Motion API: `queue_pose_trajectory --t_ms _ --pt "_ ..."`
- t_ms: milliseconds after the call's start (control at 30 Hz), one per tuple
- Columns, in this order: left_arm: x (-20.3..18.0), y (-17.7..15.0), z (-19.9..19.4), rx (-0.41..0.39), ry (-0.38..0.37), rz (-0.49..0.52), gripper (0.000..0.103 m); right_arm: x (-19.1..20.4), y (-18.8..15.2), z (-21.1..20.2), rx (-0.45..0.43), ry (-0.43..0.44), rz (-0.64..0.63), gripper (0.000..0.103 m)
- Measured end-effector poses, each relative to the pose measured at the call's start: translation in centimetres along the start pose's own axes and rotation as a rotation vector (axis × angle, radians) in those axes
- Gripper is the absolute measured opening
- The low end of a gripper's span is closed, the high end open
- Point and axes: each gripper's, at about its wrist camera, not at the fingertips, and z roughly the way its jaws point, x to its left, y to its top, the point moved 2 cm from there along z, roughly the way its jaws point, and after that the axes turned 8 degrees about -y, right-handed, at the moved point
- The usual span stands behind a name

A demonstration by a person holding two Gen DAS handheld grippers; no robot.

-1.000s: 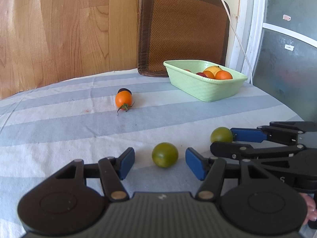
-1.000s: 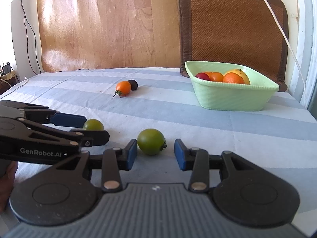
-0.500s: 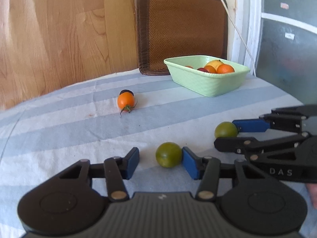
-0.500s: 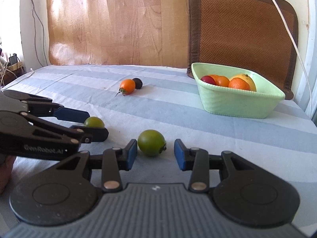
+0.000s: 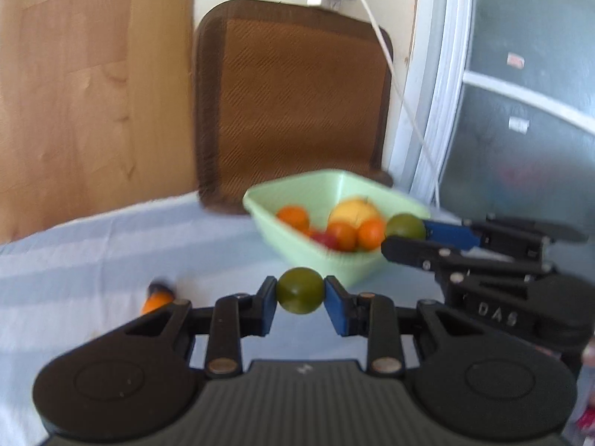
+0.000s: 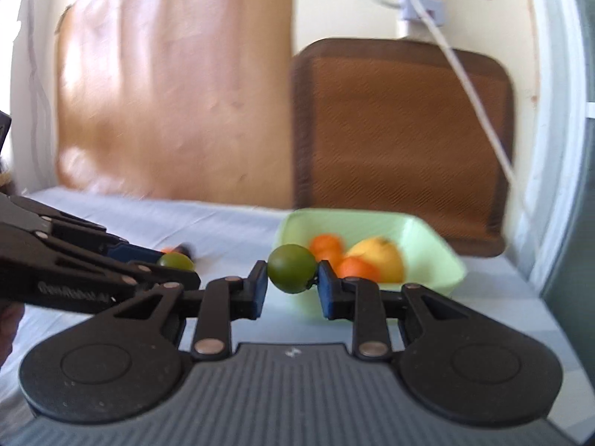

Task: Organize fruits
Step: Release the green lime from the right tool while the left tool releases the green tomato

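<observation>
Green tomatoes that lay on the striped cloth (image 5: 93,245) a second ago are now off it. The left gripper (image 5: 299,294) has just closed on one green tomato (image 5: 299,290), the right gripper (image 6: 290,272) on the other tomato (image 6: 292,267), each fruit pinched squarely between blue pads. Both hang near the green bowl (image 5: 293,189) at far right, so dropping them in looks next. An orange tomato (image 5: 156,299) remains on the cloth at left.

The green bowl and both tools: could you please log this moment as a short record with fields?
left tool: shut on a green tomato, off the cloth
right tool: shut on a second green tomato
green bowl: holds orange, yellow and red fruit
striped cloth: one orange tomato left, something dark beside it
</observation>
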Motion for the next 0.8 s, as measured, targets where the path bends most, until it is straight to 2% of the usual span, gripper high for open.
queue_pose_trajectory --t_ms 133,267,367,400,433,533,633,700,800 --pt "0.1 3.8 4.3 0.007 -0.06 -0.028 0.028 -3.3 0.5 2.5 -0.004 -0.088 0.058 0.031" --pt "0.4 5.4 8.5 0.047 -0.1 -0.059 0.029 -5.4 -0.2 4.2 0.022 -0.124 0.107 0.032" --pt "0.7 5.7 10.5 0.072 -0.096 -0.078 0.048 -5.7 -1.0 4.8 0.028 -0.12 0.123 0.034" --pt "0.9 5.7 10.6 0.072 -0.089 -0.084 0.048 -5.8 -1.2 4.7 0.022 -0.126 0.12 0.043" --pt "1.1 5.7 10.5 0.068 -0.092 -0.093 0.048 -5.8 -1.2 4.6 0.015 -0.136 0.117 0.047" --pt "2.5 6.0 8.3 0.02 -0.097 -0.127 0.048 -6.3 -1.0 3.9 -0.024 -0.147 0.141 0.049" --pt "5.1 5.6 4.2 -0.05 -0.061 -0.153 0.05 -6.6 -1.1 3.0 -0.066 -0.16 0.173 0.049" --pt "7.4 4.6 1.3 -0.079 -0.005 -0.171 0.05 -6.6 -1.0 2.3 -0.104 -0.154 0.196 0.049" --pt "10.3 1.7 -2.0 -0.08 0.113 -0.208 0.05 -6.1 -0.8 1.4 -0.138 -0.122 0.227 0.049"
